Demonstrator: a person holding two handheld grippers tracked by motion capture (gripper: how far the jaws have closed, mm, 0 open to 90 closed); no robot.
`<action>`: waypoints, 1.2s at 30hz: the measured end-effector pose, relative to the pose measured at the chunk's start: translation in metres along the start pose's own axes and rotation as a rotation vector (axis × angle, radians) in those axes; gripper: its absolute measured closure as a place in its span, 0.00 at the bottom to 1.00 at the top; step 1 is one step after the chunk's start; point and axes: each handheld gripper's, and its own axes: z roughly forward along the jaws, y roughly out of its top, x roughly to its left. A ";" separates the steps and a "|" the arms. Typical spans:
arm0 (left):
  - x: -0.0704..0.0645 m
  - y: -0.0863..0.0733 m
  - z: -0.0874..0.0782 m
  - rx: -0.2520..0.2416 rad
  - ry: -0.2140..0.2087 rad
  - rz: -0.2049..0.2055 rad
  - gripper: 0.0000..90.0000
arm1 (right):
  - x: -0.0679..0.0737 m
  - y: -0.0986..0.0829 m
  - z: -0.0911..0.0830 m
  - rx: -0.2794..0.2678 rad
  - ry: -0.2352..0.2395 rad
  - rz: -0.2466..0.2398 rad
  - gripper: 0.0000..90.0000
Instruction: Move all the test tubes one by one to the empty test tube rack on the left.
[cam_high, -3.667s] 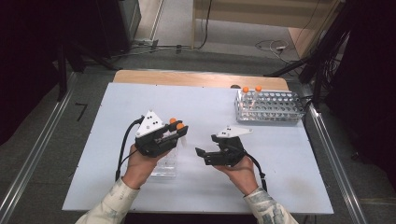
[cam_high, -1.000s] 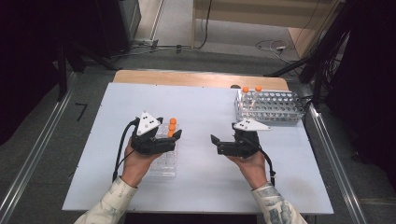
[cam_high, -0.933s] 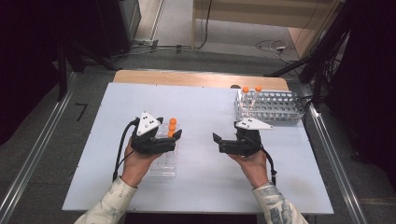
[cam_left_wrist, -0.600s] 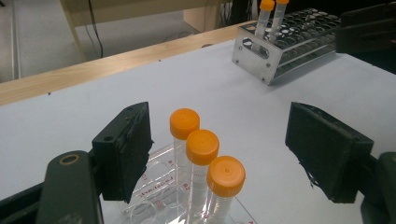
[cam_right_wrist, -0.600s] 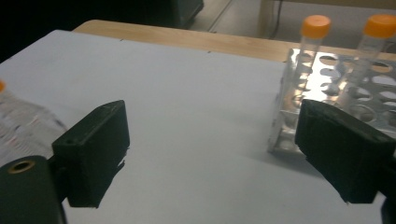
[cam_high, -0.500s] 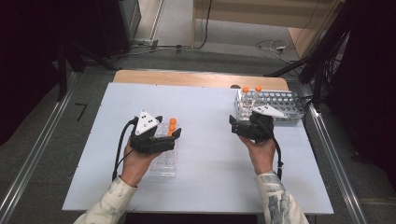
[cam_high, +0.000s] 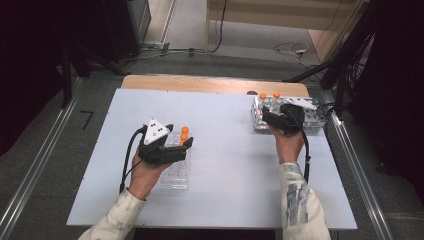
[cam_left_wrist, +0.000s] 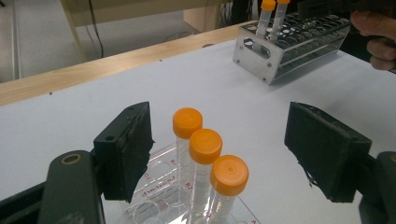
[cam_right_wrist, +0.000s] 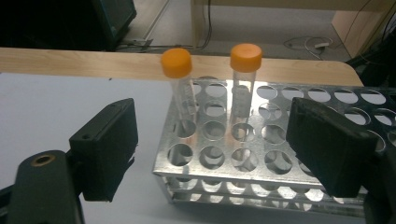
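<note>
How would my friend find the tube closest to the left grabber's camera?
Start at the white table and find the clear plastic rack under the left gripper. Three orange-capped tubes stand there in a line. Yours is the end tube, lowest in the left gripper view, its cap looking biggest.

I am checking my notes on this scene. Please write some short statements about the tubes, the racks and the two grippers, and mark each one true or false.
1. Three orange-capped tubes stand in the clear rack. True.
2. The metal rack holds four tubes. False: two orange-capped tubes stand in it.
3. The left gripper is open. True.
4. The right gripper grips a tube. False: its jaws are open, holding nothing.
5. The right gripper is at the metal rack. True.
</note>
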 end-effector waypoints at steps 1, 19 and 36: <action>0.000 0.000 0.000 0.001 0.000 -0.002 0.26 | -0.003 -0.001 0.004 -0.001 -0.010 -0.003 0.19; -0.003 -0.001 0.001 0.006 -0.010 0.005 0.27 | -0.023 0.000 0.049 0.018 -0.022 -0.046 0.51; -0.006 0.003 -0.005 -0.020 -0.025 0.004 0.27 | -0.029 0.001 0.067 0.033 0.000 -0.051 0.70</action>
